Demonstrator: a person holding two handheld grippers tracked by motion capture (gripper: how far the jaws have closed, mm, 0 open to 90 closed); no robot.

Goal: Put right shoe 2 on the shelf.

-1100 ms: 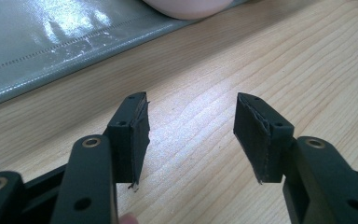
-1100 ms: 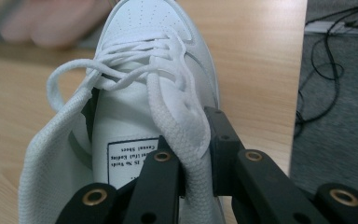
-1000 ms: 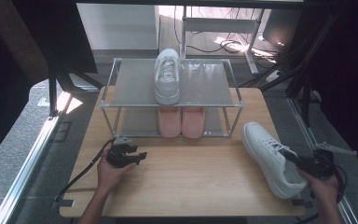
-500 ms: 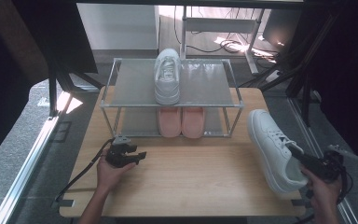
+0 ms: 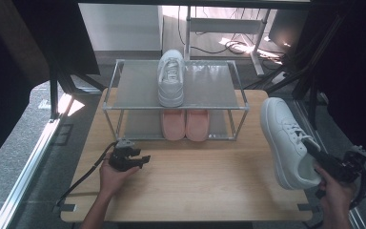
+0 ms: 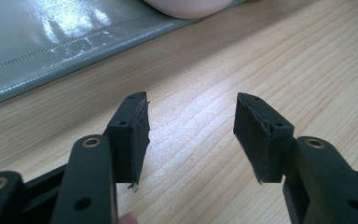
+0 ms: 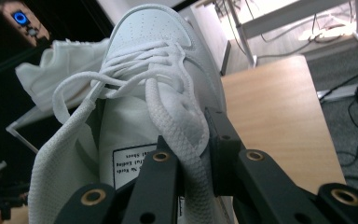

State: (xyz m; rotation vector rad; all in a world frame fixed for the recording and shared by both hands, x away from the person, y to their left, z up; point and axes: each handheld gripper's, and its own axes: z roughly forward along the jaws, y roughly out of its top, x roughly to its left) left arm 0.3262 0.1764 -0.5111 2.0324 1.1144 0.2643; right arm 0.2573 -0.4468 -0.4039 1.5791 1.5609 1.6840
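White sneaker held above the table, its mate already shelved

White leather lace-up sneaker (image 5: pixel 288 140) hangs tilted over the wooden table's (image 5: pixel 209 186) right edge, the right gripper (image 5: pixel 325 162) clamped on its tongue. Its matching white sneaker (image 5: pixel 170 78) already sits on the grey metal rack's (image 5: pixel 205 86) top shelf, pink slippers (image 5: pixel 186 125) below. Left gripper (image 5: pixel 134 159) rests open and empty on the table. Placing the second shoe beside the first seems to remain.
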